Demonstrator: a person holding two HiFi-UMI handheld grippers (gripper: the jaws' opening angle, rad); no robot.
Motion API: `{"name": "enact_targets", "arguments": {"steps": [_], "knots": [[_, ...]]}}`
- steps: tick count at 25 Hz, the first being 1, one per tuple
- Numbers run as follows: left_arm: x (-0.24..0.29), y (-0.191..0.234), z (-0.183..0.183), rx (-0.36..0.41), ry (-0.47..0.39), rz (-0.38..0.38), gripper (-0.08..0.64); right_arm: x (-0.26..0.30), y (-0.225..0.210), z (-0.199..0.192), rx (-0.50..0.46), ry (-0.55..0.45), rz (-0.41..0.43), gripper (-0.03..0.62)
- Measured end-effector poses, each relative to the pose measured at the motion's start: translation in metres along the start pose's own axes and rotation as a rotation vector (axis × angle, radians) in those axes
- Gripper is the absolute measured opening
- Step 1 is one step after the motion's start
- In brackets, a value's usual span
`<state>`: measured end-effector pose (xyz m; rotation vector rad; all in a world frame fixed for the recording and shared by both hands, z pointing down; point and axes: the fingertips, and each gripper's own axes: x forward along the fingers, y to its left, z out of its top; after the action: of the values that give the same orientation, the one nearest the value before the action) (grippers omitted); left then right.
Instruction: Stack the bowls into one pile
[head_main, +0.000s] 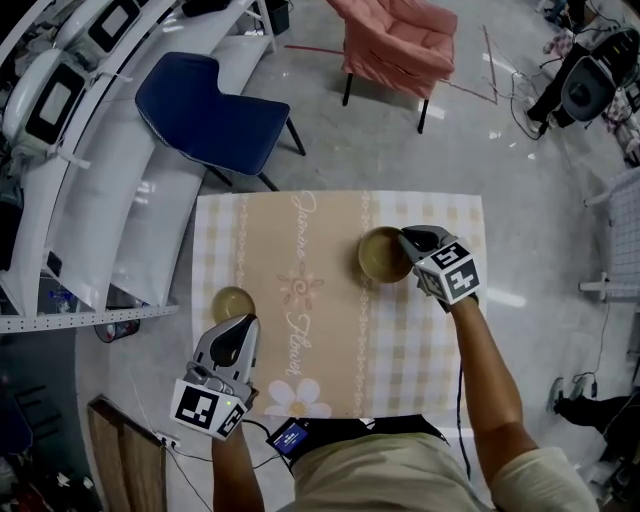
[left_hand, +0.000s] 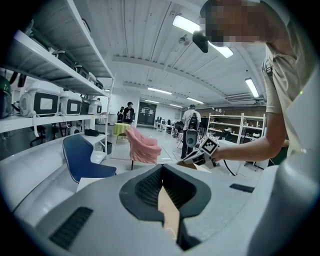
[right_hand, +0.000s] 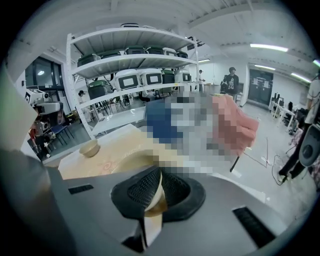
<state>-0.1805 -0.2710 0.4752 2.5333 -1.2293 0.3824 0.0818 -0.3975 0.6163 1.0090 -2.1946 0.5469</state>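
A table (head_main: 330, 350) under a beige checked cloth carries two tan bowls. The larger bowl (head_main: 383, 255) is right of centre. My right gripper (head_main: 405, 240) is shut on its right rim. In the right gripper view that rim (right_hand: 151, 222) stands pinched between the right gripper's (right_hand: 152, 200) dark pads. The smaller bowl (head_main: 232, 303) is near the left edge and also shows far off in the right gripper view (right_hand: 90, 148). My left gripper (head_main: 243, 325) meets its near rim. A thin beige wall (left_hand: 167, 212) is clamped between its jaws.
A blue chair (head_main: 215, 105) and a pink chair (head_main: 395, 40) stand beyond the table's far edge. White shelving (head_main: 70, 150) with appliances runs along the left. A wooden board (head_main: 125, 455) leans at the lower left. Cables and gear lie on the floor at the far right (head_main: 590, 80).
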Motion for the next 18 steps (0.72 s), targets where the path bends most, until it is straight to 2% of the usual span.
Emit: {"name": "enact_targets", "arguments": {"steps": [8,18], "knots": [[0.005,0.010,-0.015,-0.016,0.018,-0.004,0.008,0.023,-0.008,-0.015,0.021,0.029,-0.017,0.015],[0.006,0.026,-0.033,-0.039,0.025,0.007,0.008,0.041,-0.012,-0.025,-0.060,0.092,-0.084,0.015]]}}
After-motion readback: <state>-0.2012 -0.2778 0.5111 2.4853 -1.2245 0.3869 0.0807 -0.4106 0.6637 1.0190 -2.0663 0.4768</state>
